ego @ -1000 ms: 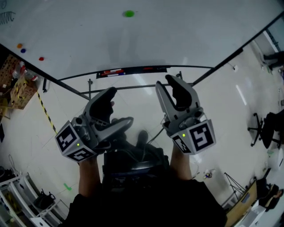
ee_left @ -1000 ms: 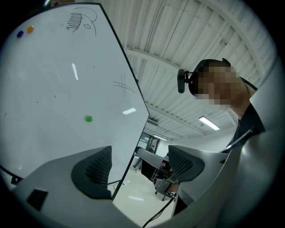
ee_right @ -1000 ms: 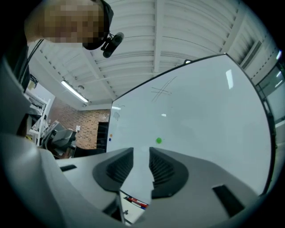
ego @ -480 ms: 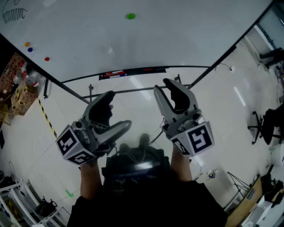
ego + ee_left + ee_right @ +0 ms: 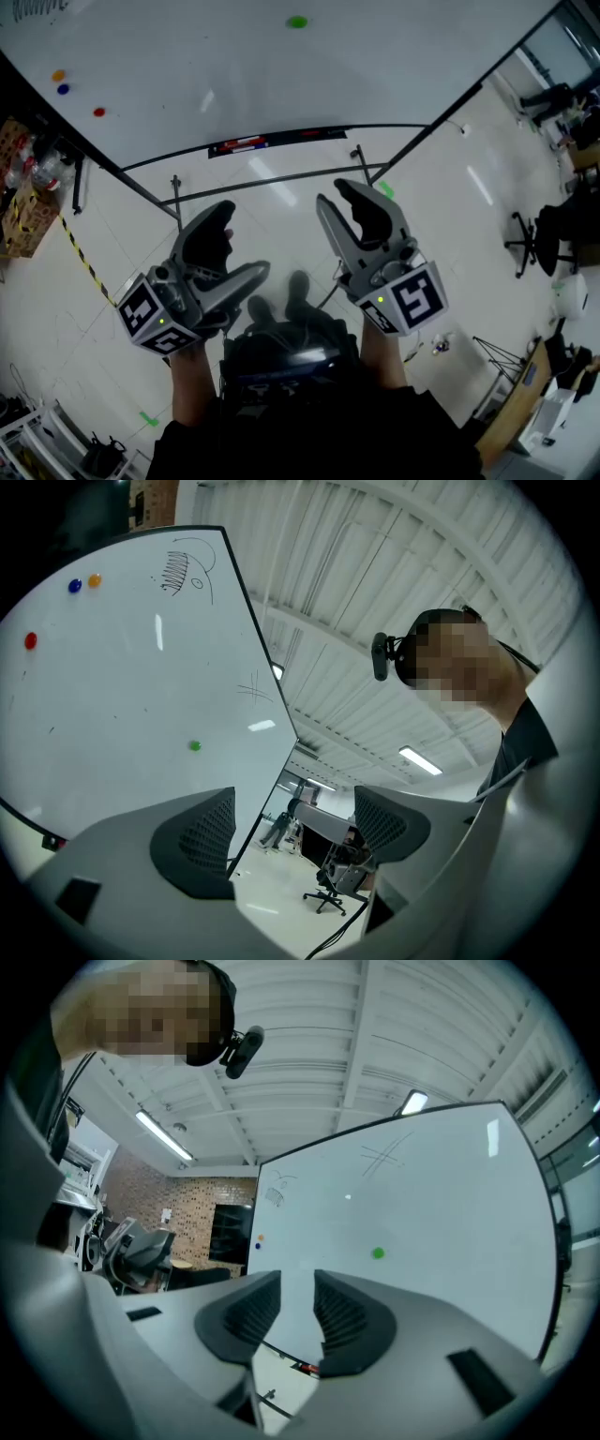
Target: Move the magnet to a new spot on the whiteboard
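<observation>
Stood on pale glossy floor [image 5: 84, 309], before a whiteboard [image 5: 394, 66] on a dark frame [image 5: 450, 108]. Held left gripper [image 5: 246, 238] low at left, jaws spread wide, nothing between them. Held right gripper [image 5: 333, 192] just beside it, jaws parted by a narrow gap, likewise empty; both well short of the board. Found the tray [image 5: 272, 141] under the board's lower edge; could not identify its red-and-dark contents. Located the green magnet [image 5: 297, 21] high on the board, flat against it, well apart from red magnet [image 5: 98, 112], blue magnet [image 5: 63, 89] and orange magnet [image 5: 58, 74] at far left. Appeared as a round dot: could not determine long axis or heading. Lost the board's top edge and most of a scribble [image 5: 37, 7] beyond the head view.
</observation>
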`<state>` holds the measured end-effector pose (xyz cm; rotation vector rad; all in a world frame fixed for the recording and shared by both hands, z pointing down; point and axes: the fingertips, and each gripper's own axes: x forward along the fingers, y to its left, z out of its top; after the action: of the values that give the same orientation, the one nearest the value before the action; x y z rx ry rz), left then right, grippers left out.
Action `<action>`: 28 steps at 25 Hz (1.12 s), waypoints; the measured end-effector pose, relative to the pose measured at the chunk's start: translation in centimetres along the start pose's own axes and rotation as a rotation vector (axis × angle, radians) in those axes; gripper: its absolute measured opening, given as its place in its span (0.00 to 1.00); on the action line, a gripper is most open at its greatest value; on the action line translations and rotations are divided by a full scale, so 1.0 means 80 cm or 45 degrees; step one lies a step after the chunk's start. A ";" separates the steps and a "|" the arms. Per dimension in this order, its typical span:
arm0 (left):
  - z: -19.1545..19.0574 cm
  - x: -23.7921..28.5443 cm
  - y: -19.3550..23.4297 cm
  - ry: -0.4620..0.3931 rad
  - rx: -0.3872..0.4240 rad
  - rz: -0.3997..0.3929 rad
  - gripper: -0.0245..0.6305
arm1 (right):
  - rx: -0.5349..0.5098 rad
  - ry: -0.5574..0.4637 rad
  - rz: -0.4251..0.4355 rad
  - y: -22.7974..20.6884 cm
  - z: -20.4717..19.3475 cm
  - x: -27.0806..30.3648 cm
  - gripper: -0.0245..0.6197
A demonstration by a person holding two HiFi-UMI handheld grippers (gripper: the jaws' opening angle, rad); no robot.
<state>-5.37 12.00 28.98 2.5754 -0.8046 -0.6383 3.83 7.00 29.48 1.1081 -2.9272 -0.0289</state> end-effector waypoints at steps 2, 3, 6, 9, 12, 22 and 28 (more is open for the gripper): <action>-0.005 -0.013 -0.002 0.000 -0.051 -0.036 0.64 | -0.017 0.026 -0.021 0.012 -0.002 -0.005 0.25; -0.007 -0.017 -0.003 -0.002 -0.066 -0.051 0.64 | -0.022 0.037 -0.032 0.017 -0.003 -0.008 0.25; -0.009 -0.029 -0.007 -0.010 -0.089 -0.081 0.64 | -0.033 0.060 -0.056 0.031 -0.004 -0.014 0.25; -0.011 -0.041 -0.014 -0.014 -0.100 -0.093 0.64 | -0.044 0.070 -0.060 0.046 -0.002 -0.021 0.25; -0.007 -0.045 -0.024 -0.019 -0.083 -0.097 0.64 | -0.047 0.055 -0.050 0.055 0.004 -0.027 0.25; -0.001 -0.037 -0.056 -0.036 0.005 -0.073 0.64 | -0.061 -0.026 0.029 0.060 0.025 -0.046 0.24; -0.016 0.003 -0.081 0.005 0.037 -0.077 0.64 | -0.009 -0.067 0.029 0.028 0.030 -0.080 0.22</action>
<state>-1.69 17.12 26.91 2.6355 -0.7428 -0.6439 7.10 12.90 27.10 1.0893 -2.9830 -0.0692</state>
